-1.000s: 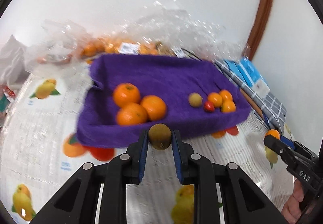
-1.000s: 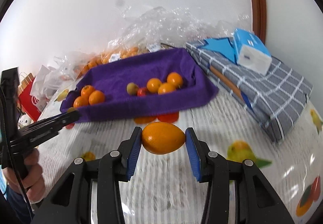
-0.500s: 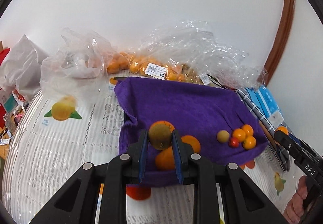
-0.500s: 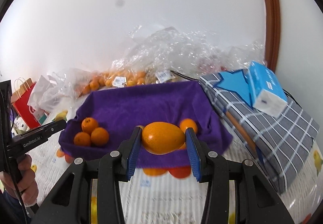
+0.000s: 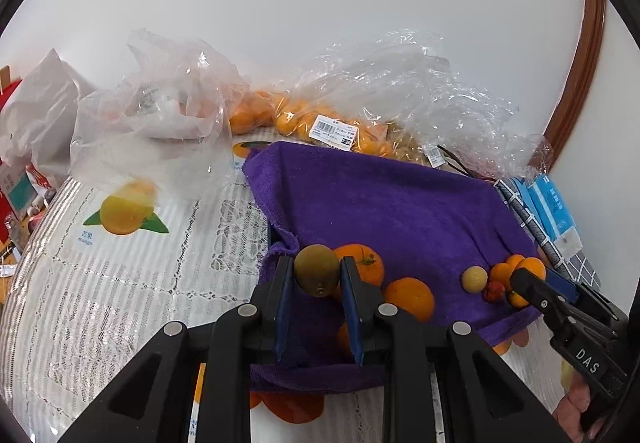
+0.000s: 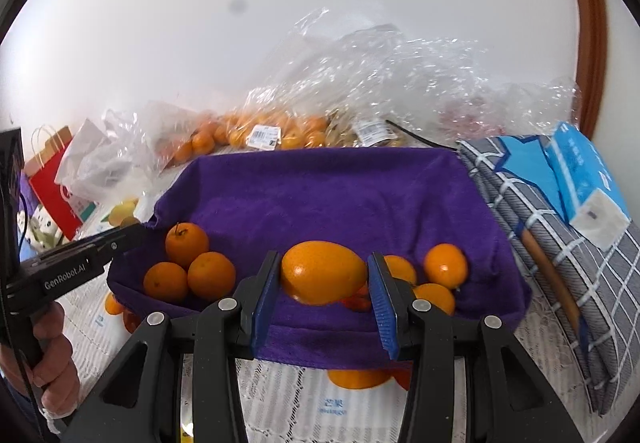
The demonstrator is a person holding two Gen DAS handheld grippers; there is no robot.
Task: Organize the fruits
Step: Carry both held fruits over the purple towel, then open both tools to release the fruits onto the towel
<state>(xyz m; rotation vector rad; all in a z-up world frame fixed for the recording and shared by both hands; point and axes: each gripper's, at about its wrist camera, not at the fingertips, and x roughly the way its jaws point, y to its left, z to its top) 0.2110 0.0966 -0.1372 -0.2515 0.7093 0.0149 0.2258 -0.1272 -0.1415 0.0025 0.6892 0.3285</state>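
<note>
A: What does the left gripper (image 5: 317, 277) have?

B: It is clenched on a small brown-green round fruit (image 5: 316, 270), pinched between the blue pads, over the near left corner of the purple towel-lined tray (image 5: 384, 203).

A: And the right gripper (image 6: 323, 275)?

B: It grips an oval orange fruit (image 6: 323, 272) across its long axis, pads pressed on both ends, above the tray's near edge.

A: What lies in the tray?

B: In the right wrist view, three oranges (image 6: 188, 263) touch one another at about 9 o'clock from the held oval fruit. Small orange fruits (image 6: 445, 266) cluster at 3 o'clock, partly hidden behind the right finger. From the left wrist view, a pale round fruit (image 5: 474, 278) and a tiny red one (image 5: 494, 291) sit beside that cluster.

A: Behind the tray?

B: At 12 o'clock, clear plastic bags (image 6: 360, 83) lie against the wall, one holding bagged oranges (image 6: 256, 131) with a price label. At 3 o'clock, a blue tissue pack (image 6: 584, 179) rests on a folded checked cloth (image 6: 568, 283). A fruit-printed tablecloth (image 5: 120, 283) covers the table.
</note>
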